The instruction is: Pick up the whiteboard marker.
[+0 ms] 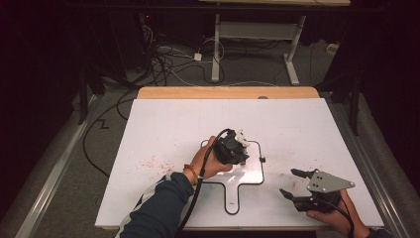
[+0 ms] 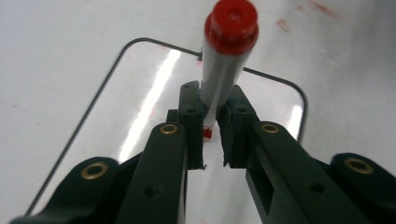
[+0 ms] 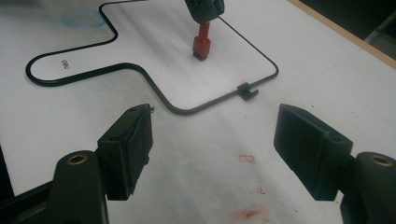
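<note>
In the high view the left gripper [image 1: 236, 144] is in the middle of the frame, above a small whiteboard [image 1: 250, 173] with a black rim and a short handle that points to the lower edge. This gripper is pinching a marker [image 2: 223, 70]: in the left gripper view the grey body stands between the two jaws, the pads press on it from both sides, and the red end cap is in the upper middle of the frame, pointing toward the camera. The red tip [image 3: 201, 46] is seen in the right gripper view, at the upper middle, below the jaws and touching or almost touching the board surface; I cannot tell which. The right gripper [image 1: 293, 184] is at the lower right of the high view, well apart from the marker, over the white table [image 1: 163, 129], just beside the right side of the board. Its jaws are spread and nothing is between them. On the board handle [image 3: 65, 65], at the upper left of the right gripper view, there is a small dark print, too small to read. Some red stains [image 3: 246, 213] lie on the table near the lower middle of that view.
</note>
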